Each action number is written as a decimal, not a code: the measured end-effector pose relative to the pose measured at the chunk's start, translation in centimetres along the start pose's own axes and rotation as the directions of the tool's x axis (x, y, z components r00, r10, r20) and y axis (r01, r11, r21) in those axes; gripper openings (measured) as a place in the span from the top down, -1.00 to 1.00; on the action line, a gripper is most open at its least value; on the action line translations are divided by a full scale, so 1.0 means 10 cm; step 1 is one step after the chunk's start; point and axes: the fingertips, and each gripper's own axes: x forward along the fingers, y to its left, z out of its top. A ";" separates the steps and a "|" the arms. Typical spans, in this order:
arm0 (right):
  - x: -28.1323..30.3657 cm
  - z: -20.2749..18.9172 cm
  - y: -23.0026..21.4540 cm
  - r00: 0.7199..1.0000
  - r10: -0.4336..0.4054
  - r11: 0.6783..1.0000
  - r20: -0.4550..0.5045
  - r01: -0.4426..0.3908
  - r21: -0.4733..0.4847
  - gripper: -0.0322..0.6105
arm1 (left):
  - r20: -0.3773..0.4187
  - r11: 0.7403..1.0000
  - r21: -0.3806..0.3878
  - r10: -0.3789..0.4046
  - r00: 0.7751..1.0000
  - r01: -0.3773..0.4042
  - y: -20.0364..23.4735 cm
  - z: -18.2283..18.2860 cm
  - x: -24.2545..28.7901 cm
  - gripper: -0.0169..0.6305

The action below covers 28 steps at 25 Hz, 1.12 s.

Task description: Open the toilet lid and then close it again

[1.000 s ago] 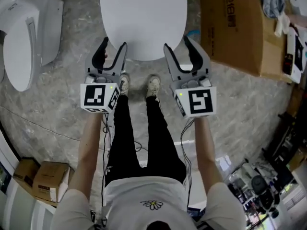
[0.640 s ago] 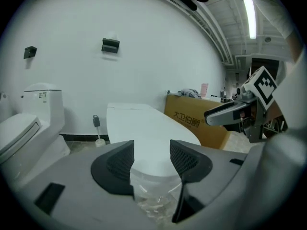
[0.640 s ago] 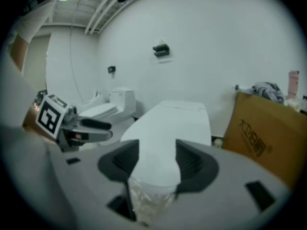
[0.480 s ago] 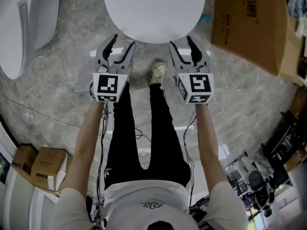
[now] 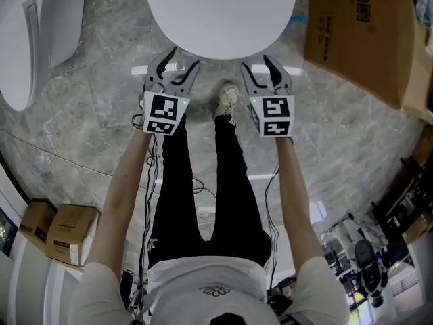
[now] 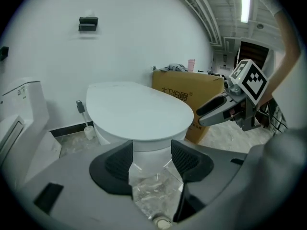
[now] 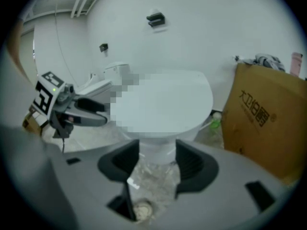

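The white toilet with its lid down stands straight ahead of me on the marble floor. In the head view my left gripper and right gripper hang side by side just short of the lid's front rim, touching nothing. In the left gripper view the lid fills the middle. The left gripper has only floor between its jaws, which are opening. In the right gripper view the right gripper is open and empty below the lid, and it points at the bowl's front.
A big brown cardboard box stands right of the toilet. A second white toilet is at the left and a toilet brush by the wall. My shoe is between the grippers. Small boxes and gear lie behind.
Both grippers have sunk and come closer to the lid's front rim, now pointing more steeply down. Their jaws stand a little wider. The lid has not moved.
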 end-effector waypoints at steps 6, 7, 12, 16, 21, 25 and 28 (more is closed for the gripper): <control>0.12 -0.05 0.01 1.000 0.023 0.999 -0.019 -0.024 -0.044 0.16 | -0.010 1.000 0.009 0.005 1.000 -0.005 -0.01 -0.03 0.07 0.15; 0.13 -0.06 0.01 0.999 0.030 0.998 -0.021 -0.031 -0.049 0.16 | -0.016 1.000 0.011 0.005 1.000 -0.005 -0.02 -0.05 0.08 0.15; 0.18 -0.01 0.02 0.999 0.043 0.997 -0.022 -0.045 -0.057 0.16 | -0.049 1.000 -0.011 0.011 0.999 -0.011 0.02 -0.14 0.15 0.15; 0.22 0.00 -0.01 0.999 0.045 0.998 -0.025 -0.046 -0.045 0.16 | -0.065 1.000 -0.025 0.000 0.998 -0.002 0.02 -0.15 0.20 0.15; 0.20 0.02 0.00 0.999 0.041 0.999 -0.021 -0.041 -0.022 0.16 | -0.043 0.997 -0.073 0.000 0.999 -0.003 0.03 -0.13 0.18 0.15; 0.19 0.03 0.01 0.999 0.041 0.999 -0.031 -0.040 0.007 0.16 | -0.032 0.995 -0.101 0.012 0.999 -0.015 0.04 -0.11 0.16 0.15; 0.20 0.05 0.00 0.999 0.027 1.000 -0.047 -0.028 -0.002 0.16 | -0.029 0.995 -0.101 0.005 1.000 -0.007 0.06 -0.09 0.16 0.15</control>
